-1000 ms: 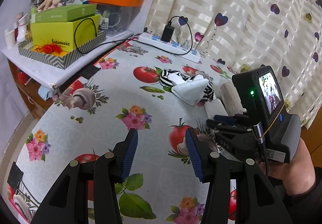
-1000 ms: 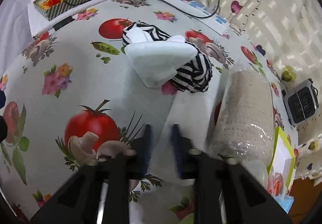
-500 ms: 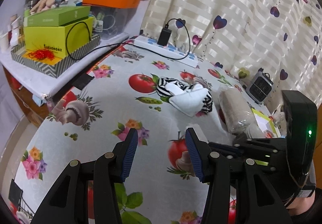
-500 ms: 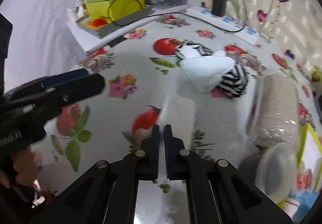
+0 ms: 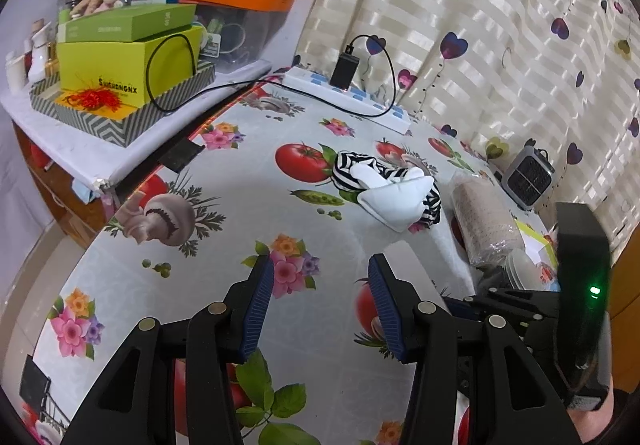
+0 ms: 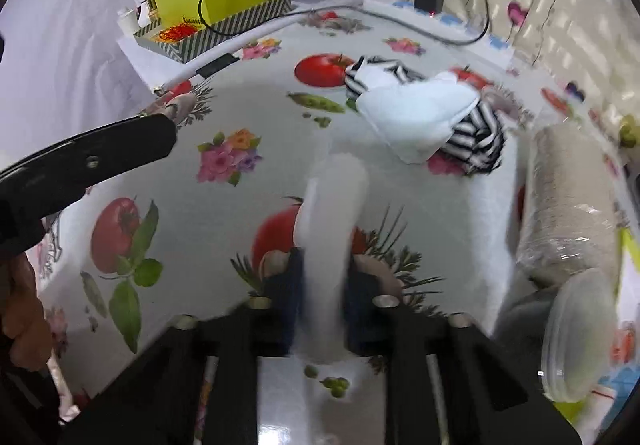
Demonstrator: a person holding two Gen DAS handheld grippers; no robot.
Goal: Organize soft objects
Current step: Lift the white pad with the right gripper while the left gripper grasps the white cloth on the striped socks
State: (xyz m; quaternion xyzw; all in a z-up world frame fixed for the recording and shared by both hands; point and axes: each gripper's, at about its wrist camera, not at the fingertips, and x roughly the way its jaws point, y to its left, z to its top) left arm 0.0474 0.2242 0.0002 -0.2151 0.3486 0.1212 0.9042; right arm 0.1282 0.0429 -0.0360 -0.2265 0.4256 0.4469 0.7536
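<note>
1. My right gripper point(image 6: 320, 297) has a pale, blurred strip of white cloth point(image 6: 334, 213) between its jaws. They were nearly together half a second ago and have just been opening, so I judge I am letting go, or have taken a thicker fold; the blur will not let me say whether the pads press.
2. That view has tipped up since a second ago: then it looked almost straight down at the cloth, now it takes in the whole table point(image 5: 224, 253).
3. My left gripper point(image 5: 320, 305) hangs over the near part of the table, jaws well apart with nothing between them, as they were a second ago.
4. The pile still to sort sits toward the far right of the table: a white folded cloth point(image 5: 394, 199), plush and wedge-shaped, lying on top of a black-and-white striped garment point(image 5: 350, 171) that is thin and crumpled.
5. Beside the pile, nearer the right edge, lies a beige roll point(image 5: 484, 225) in clear wrap, knobbly-textured and cylinder-shaped.
6. The table is covered with a glossy, slick sheet printed with tomatoes and flowers; I expect cloth to slide easily on it.
</note>
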